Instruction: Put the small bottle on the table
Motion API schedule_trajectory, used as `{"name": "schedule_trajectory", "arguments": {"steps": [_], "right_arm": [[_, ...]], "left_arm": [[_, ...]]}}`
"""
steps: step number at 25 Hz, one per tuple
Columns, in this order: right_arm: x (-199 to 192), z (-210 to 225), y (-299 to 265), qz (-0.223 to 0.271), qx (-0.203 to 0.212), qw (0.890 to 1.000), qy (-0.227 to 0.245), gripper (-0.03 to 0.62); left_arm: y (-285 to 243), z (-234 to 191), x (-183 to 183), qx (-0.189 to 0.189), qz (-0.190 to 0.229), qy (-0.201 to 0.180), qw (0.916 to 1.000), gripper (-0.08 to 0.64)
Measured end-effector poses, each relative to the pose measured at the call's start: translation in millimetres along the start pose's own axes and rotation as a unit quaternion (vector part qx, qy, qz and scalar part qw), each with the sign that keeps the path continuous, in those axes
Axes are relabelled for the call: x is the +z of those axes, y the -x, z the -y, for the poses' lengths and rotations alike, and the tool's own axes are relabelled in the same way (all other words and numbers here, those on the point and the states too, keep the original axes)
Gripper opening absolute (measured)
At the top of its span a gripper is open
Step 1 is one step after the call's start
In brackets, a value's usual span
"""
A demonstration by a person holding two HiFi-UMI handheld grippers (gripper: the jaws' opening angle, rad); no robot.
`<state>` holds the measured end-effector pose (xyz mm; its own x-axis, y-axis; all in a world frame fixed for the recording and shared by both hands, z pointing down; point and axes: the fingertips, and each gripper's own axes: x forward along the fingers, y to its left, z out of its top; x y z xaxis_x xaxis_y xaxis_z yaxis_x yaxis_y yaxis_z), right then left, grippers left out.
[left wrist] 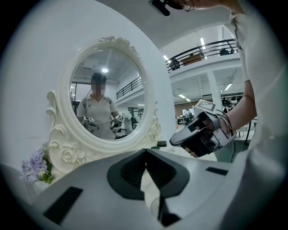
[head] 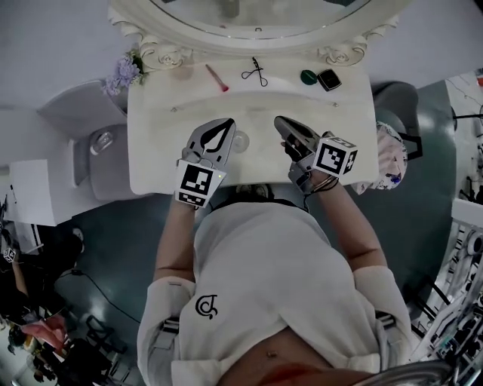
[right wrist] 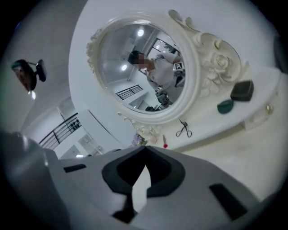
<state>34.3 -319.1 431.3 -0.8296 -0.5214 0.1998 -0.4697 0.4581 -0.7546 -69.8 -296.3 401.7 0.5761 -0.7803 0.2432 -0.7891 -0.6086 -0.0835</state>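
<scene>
On the table (head: 155, 162), between the left gripper (head: 228, 122) and the right gripper (head: 280, 121) and just beside the left tip, sits a small clear rounded item that I read as the small bottle (head: 240, 142). It's too small for me to confirm that it's upright or what's in it. Neither gripper touches it. Left jaws are pressed together with nothing between them; right jaws are the same, pressed together and empty, and both gripper views confirm it. Both tools hang above the tabletop pointing toward the mirror (head: 249, 22). My read: the placement step looks done, the bottle is down and nothing grips it, so I'm at the tail end of the task. The next move, if any, only calls for pulling both tools back toward the body without brushing the bottle. The left tip is the close one, and a sideways drift there could knock it. Containers: at the back right, a round green compact (head: 308, 76) and a dark square case (head: 329, 79) sit just beside each other; both look shut, contents not visible. Loose along the back: an eyelash curler (head: 255, 72) and a pink-tipped stick (head: 217, 78). Purple flowers (head: 122, 73) sit at the back left corner by the mirror frame.
</scene>
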Motion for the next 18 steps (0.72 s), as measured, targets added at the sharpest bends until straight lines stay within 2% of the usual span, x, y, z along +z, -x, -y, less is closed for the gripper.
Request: {"name": "schedule_trajectory", "arguments": {"steps": [3, 6, 9, 12, 15, 18], "right_arm": [[29, -15, 7, 0.029, -0.014, 0.996, 0.086, 0.008], [53, -29, 10, 0.054, -0.027, 0.985, 0.16, 0.008], [69, -39, 15, 0.074, -0.041, 0.969, 0.231, 0.008], [82, -45, 17, 0.093, -0.058, 0.947, 0.302, 0.008], [90, -45, 19, 0.108, -0.074, 0.933, 0.334, 0.008], [97, -42, 20, 0.124, -0.091, 0.93, 0.335, 0.008]], "left_arm": [[3, -14, 17, 0.027, -0.001, -0.001, 0.9996, 0.014], [7, -24, 34, 0.04, 0.011, 0.008, 0.9991, 0.014], [14, -32, 48, 0.048, 0.02, 0.012, 0.9986, 0.014], [19, -45, 57, 0.064, 0.025, 0.019, 0.9975, 0.014], [23, -57, 66, 0.081, 0.033, 0.028, 0.9958, 0.014], [25, -66, 70, 0.092, 0.037, 0.031, 0.9945, 0.014]]}}
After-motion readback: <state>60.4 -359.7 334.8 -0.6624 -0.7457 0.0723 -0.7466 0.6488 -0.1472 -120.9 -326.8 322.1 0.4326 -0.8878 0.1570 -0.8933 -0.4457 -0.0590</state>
